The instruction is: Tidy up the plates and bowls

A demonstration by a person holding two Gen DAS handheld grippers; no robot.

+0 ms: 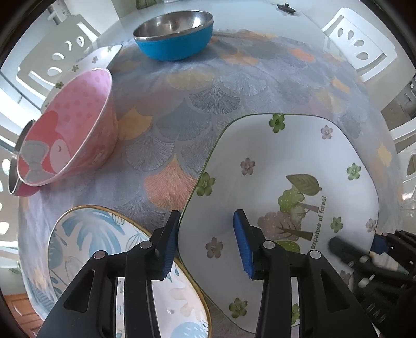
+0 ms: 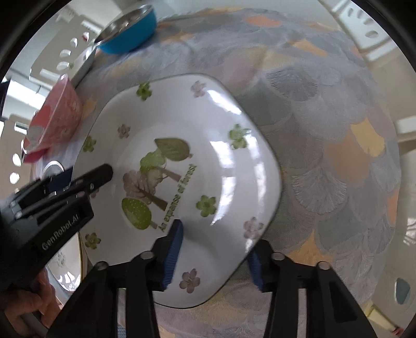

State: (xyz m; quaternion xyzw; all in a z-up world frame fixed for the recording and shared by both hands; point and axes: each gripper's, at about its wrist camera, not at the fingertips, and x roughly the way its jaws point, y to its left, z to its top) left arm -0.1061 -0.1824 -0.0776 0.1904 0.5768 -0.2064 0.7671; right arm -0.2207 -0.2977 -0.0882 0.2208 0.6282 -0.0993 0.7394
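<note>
A white square plate with green flowers and a forest print (image 1: 286, 166) (image 2: 187, 145) is held between both grippers over the patterned tablecloth (image 1: 182, 124). My left gripper (image 1: 208, 244) straddles its left rim, one pad under and one pad over. My right gripper (image 2: 215, 254) straddles its near right corner the same way. Both sets of jaws are wide and I cannot tell if they pinch the rim. A blue-leaf plate (image 1: 104, 234) lies below the left gripper. A pink bowl (image 1: 70, 130) (image 2: 57, 114) leans on its side at the left. A blue steel-lined bowl (image 1: 176, 36) (image 2: 127, 28) stands at the far side.
A second white flowered plate (image 1: 96, 57) lies behind the pink bowl. A metal bowl's rim (image 1: 15, 161) shows under the pink bowl. White chairs (image 1: 361, 44) ring the table. A black pot lid (image 1: 286, 7) lies at the far edge.
</note>
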